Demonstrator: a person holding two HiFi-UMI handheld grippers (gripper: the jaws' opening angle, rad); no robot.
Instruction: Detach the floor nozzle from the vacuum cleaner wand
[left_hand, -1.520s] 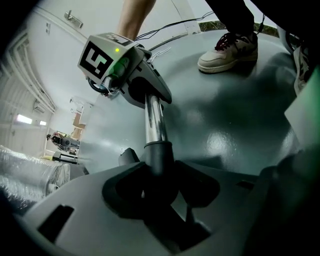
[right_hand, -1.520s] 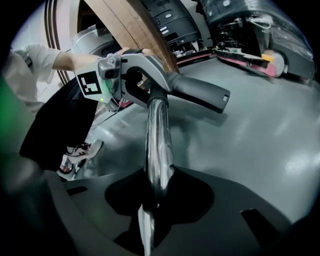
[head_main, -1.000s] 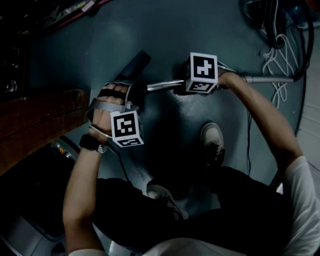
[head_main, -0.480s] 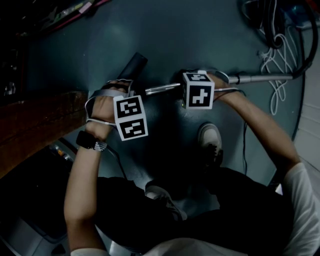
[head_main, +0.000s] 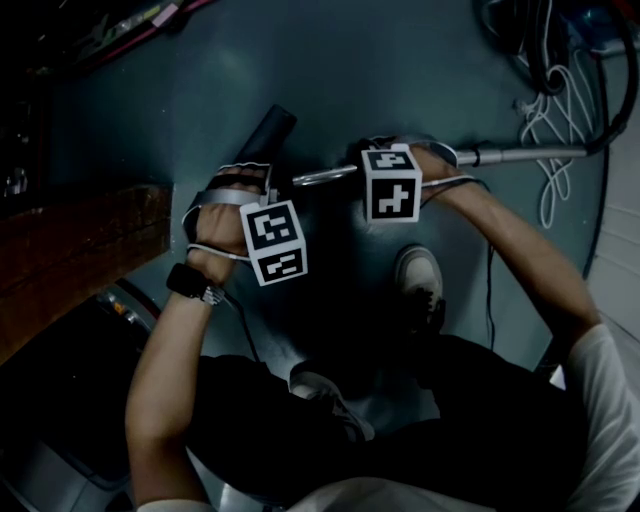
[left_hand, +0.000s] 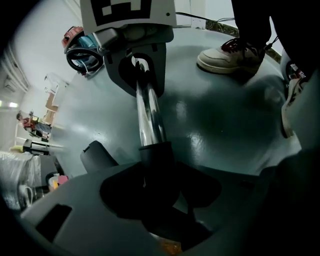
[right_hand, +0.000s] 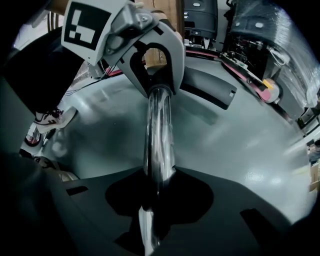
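A chrome wand (head_main: 520, 154) lies low over the grey floor and ends in the black floor nozzle (head_main: 266, 130). In the left gripper view the nozzle's black neck (left_hand: 156, 152) sits between the jaws of my left gripper (left_hand: 155, 187). Those jaws have just been closing a little on the neck. My left gripper (head_main: 243, 178) stands at the nozzle end. My right gripper (head_main: 388, 152) is shut on the wand (right_hand: 159, 135) a short way along, facing the left one. Both point steeply down. The joint itself is dark and partly hidden.
A person's shoes (head_main: 424, 283) stand just below the wand. A wooden plank (head_main: 80, 235) lies at the left. White and black cables (head_main: 548, 105) and a hose coil at the upper right. Machines (right_hand: 250, 30) stand past the nozzle.
The left gripper has tilted and sunk a little toward the floor. The right gripper has rolled about the wand, turning its marker cube toward the camera. The wand end has dropped slightly.
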